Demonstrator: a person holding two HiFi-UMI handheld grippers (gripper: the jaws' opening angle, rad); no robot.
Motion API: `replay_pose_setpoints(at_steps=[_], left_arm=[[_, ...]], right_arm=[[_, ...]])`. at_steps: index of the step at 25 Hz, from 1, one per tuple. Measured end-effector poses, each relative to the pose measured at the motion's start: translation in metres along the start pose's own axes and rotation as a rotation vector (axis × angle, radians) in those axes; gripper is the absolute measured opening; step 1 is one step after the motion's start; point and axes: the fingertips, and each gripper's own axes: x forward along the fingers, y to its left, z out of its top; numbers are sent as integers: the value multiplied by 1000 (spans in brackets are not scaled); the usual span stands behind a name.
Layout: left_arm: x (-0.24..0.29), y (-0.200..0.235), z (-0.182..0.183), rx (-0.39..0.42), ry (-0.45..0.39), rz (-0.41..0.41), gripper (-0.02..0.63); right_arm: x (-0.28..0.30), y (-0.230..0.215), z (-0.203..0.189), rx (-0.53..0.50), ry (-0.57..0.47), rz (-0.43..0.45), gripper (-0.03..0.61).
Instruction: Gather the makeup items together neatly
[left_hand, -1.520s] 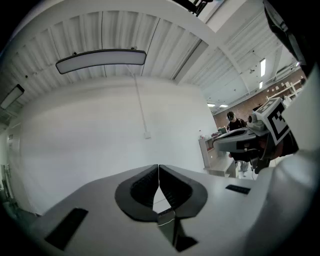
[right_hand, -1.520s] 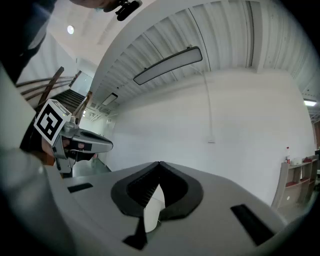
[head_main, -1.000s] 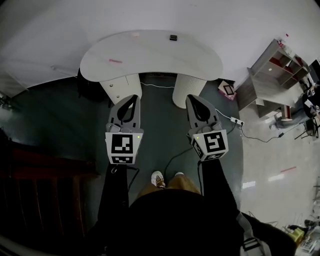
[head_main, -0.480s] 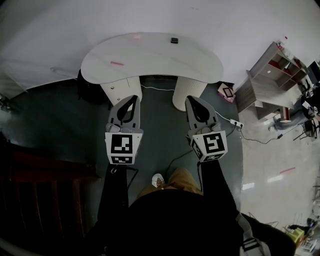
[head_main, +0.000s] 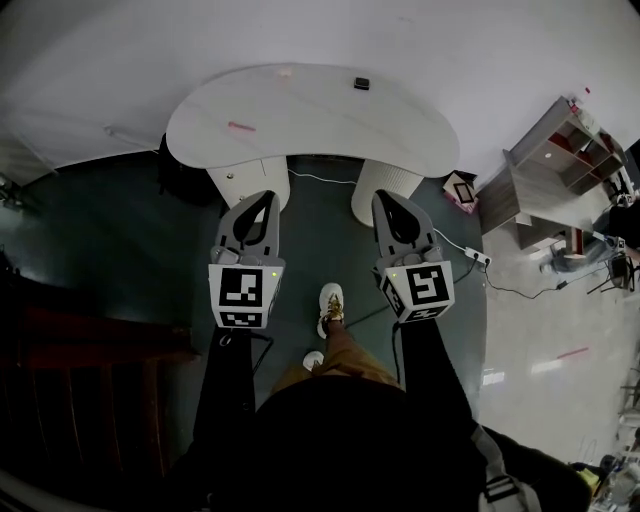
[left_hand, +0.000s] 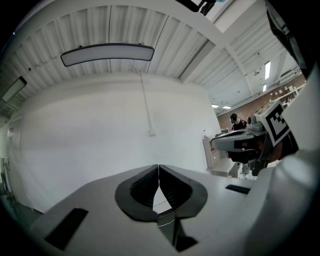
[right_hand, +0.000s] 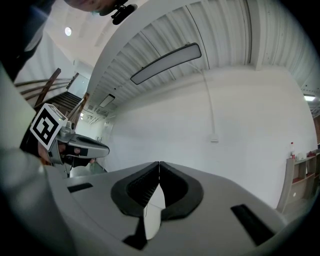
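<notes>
Pointing toward the white table (head_main: 320, 115), left claw (head_main: 266, 196) and right claw (head_main: 386, 197) both sit fully closed, empty.

Office-like hall: white desk (head_main: 320, 115), shelving (head_main: 562, 150)

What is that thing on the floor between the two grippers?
In the head view, the person's white shoe stands on the dark floor between the left gripper and right gripper.

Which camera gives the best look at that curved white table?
The head view: the whole curved white table lies ahead, seen from above, a small dark item on it. Both gripper views face wall and ceiling; no table shows.
</notes>
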Motion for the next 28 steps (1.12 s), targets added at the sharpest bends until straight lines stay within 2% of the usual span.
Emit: replay_pose_setpoints(at_steps=[5,11,20,28], left_arm=[[26,23,-7,-21,10,25,18],[71,56,-21,-49,29,60,18],[142,117,-31,-43,74,144,18],[196,145,-41,-27,104,177,18]], right_arm=[[39,-11,-3,10,-5,13,26],[100,-17,-19,9,15,77,26],[210,-35,-25,39,2,183,26],[277,-49,-34,65,-10,254,26]])
